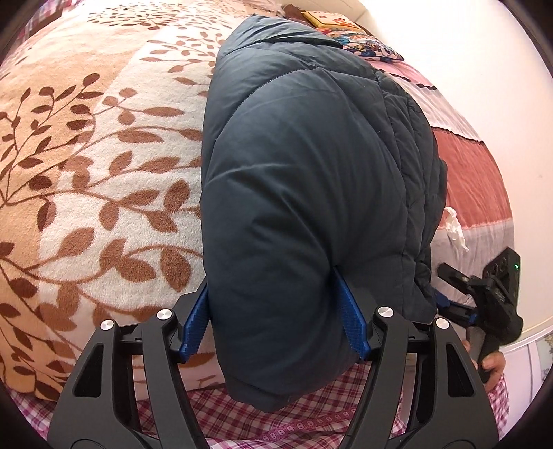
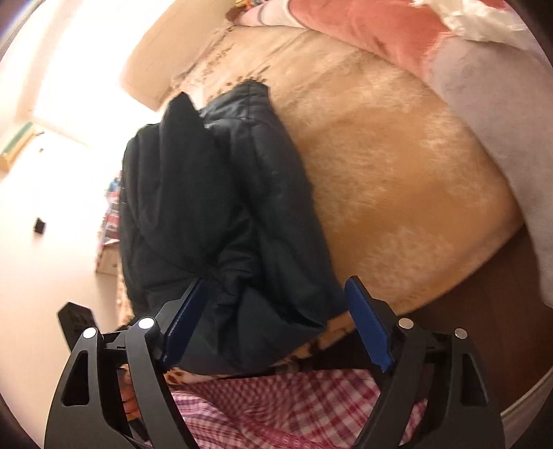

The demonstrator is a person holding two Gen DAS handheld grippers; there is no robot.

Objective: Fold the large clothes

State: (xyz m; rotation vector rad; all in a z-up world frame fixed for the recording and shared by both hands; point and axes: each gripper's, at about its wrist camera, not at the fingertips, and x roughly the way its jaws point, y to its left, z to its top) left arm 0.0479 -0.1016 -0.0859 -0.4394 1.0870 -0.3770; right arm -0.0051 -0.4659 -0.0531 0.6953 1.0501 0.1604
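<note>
A dark navy puffer jacket (image 1: pixel 304 193) lies folded into a thick bundle on the leaf-patterned blanket (image 1: pixel 90 165). My left gripper (image 1: pixel 273 293) has its blue pads on both sides of the bundle's near end, pressing into the padding. In the right wrist view the jacket (image 2: pixel 214 207) runs away from me over the tan blanket (image 2: pixel 397 179). My right gripper (image 2: pixel 276 304) straddles the jacket's near end; its left pad touches the fabric, its right pad stands apart. The right gripper also shows in the left wrist view (image 1: pixel 484 293), beside the bundle.
A pink and grey quilt (image 1: pixel 473 179) lies to the right with a white crumpled tissue (image 1: pixel 454 224). Patterned pillows (image 1: pixel 352 31) sit at the bed's far end. A plaid cloth (image 1: pixel 276 424) is below the grippers. A white wall (image 2: pixel 52 207) is at left.
</note>
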